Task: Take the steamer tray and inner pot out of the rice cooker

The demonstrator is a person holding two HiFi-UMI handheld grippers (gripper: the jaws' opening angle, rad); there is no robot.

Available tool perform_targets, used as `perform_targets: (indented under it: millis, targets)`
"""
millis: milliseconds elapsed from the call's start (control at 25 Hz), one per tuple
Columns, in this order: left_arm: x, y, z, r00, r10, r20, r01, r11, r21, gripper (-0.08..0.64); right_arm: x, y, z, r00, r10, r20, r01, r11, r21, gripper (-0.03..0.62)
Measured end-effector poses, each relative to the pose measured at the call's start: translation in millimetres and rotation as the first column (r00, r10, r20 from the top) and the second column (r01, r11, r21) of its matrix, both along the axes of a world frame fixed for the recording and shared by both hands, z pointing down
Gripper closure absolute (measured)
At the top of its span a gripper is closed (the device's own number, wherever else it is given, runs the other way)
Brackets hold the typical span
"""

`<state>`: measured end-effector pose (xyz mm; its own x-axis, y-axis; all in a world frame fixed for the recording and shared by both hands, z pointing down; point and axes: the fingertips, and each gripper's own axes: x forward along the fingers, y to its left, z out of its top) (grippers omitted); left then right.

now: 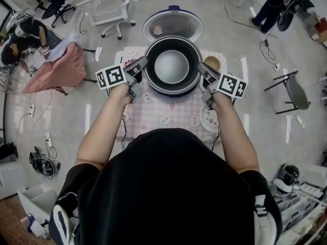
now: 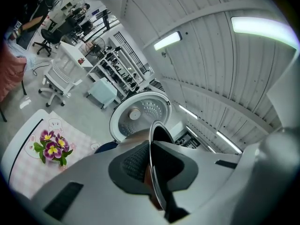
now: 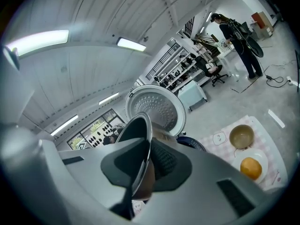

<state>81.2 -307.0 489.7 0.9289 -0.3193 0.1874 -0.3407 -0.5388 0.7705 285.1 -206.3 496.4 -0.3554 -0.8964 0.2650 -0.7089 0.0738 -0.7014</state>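
The dark inner pot (image 1: 171, 67) with its grey bottom hangs between my two grippers, above the rice cooker body (image 1: 172, 92) that shows just under it. My left gripper (image 1: 143, 65) is shut on the pot's left rim and my right gripper (image 1: 201, 69) on its right rim. In the left gripper view the thin metal rim (image 2: 157, 172) runs between the left gripper's (image 2: 151, 170) dark pads. The right gripper view shows the rim (image 3: 143, 158) pinched the same way in the right gripper (image 3: 144, 165). I cannot tell where the steamer tray is.
The cooker's open lid (image 1: 172, 25) stands up behind the pot. The cooker sits on a small table with a pink checked cloth (image 1: 168, 119). A tan bowl (image 3: 242, 136) and an orange (image 3: 252, 168) on a white plate lie to the right. Chairs and people stand farther off.
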Motion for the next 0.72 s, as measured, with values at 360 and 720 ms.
perform_targets:
  millis: [360, 720]
  targets:
    - [-31.7, 7.3, -22.3, 0.999, -0.046, -0.023, 0.047, 0.999, 0.020, 0.522, -27.5, -0.3, -23.0, 0.999, -0.047, 0.005, 0.046, 0.998, 0.041, 0.546]
    - [-96.1, 11.7, -33.4, 0.987, -0.158, -0.043, 0.159, 0.987, 0.035, 0.523, -83.6, -15.9, -29.2, 0.986, -0.164, 0.018, 0.163, 0.984, 0.066, 0.546]
